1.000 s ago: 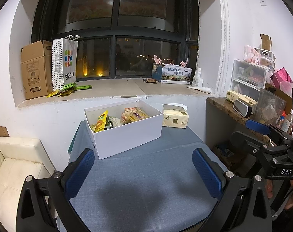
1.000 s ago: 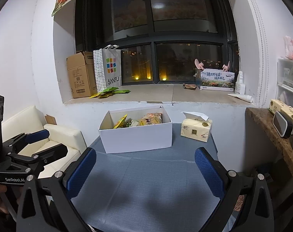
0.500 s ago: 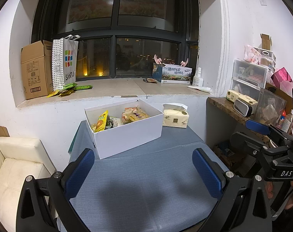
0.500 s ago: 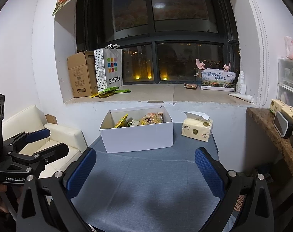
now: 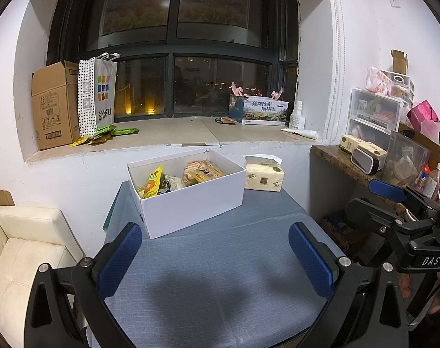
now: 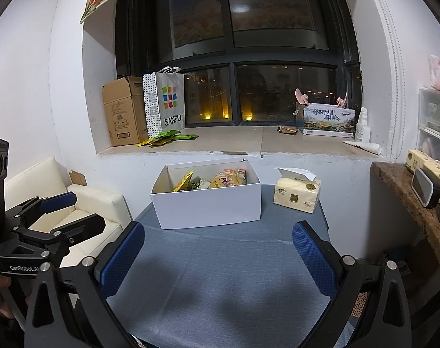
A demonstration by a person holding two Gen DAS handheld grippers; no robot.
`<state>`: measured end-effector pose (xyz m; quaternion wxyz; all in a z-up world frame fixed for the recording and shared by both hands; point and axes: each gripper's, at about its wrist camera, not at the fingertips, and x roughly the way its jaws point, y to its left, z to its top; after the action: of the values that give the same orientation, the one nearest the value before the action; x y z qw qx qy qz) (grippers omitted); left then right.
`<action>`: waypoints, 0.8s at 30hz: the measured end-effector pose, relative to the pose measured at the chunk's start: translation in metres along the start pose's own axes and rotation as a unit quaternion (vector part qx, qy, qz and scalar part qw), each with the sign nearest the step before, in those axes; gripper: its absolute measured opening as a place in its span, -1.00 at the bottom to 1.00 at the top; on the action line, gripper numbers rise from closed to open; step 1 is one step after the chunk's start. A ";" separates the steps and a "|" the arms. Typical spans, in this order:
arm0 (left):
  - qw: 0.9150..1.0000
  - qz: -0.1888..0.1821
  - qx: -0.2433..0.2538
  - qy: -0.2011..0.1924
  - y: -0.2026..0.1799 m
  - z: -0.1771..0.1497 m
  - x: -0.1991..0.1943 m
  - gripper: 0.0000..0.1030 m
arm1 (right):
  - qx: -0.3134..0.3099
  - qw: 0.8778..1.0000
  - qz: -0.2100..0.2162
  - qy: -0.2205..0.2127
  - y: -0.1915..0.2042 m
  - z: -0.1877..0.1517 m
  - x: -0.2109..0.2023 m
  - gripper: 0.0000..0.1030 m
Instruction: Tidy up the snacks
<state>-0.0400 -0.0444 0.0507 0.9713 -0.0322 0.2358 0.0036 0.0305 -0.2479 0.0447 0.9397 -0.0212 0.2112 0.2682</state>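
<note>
— Blue-clothed table point(image 5: 220, 275) is carrying what?
— White box point(image 5: 191, 206) of snacks point(image 5: 201, 171) is sitting near its far edge, tissue pack point(image 5: 263, 177) beside it.
— Grippers?
— Left gripper point(image 5: 217, 258) and right gripper point(image 6: 218, 256) are both hovering spread wide, gripping nothing; packet labels are probably too blurred to read.

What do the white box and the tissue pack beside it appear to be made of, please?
White box: likely matte paperboard, given its thin, straight walls and crisp folded corners. Tissue pack: seemingly a soft, slightly glossy plastic film wrap, wrinkled at the edges, with a white tissue sticking out on top.
</note>
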 end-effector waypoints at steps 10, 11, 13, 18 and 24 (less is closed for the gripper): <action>1.000 0.000 0.000 0.000 0.000 0.000 -0.001 1.00 | 0.000 1.000 0.000 0.000 0.001 0.000 0.000 1.00; 1.000 0.000 0.001 -0.001 0.000 0.000 -0.001 1.00 | 0.000 1.000 0.000 0.000 0.001 0.000 0.000 1.00; 1.000 0.000 0.001 -0.001 0.000 -0.001 -0.001 1.00 | 0.000 1.000 0.000 0.000 0.001 0.000 0.000 1.00; 1.000 0.001 0.001 0.000 0.000 0.000 -0.001 1.00 | -0.002 1.000 0.002 0.001 0.000 0.000 0.001 1.00; 1.000 0.002 0.001 0.001 0.000 0.001 0.000 1.00 | -0.002 1.000 0.002 0.000 0.000 0.000 0.001 1.00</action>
<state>-0.0400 -0.0443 0.0514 0.9710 -0.0303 0.2371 0.0049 0.0309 -0.2471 0.0439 0.9390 -0.0223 0.2112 0.2706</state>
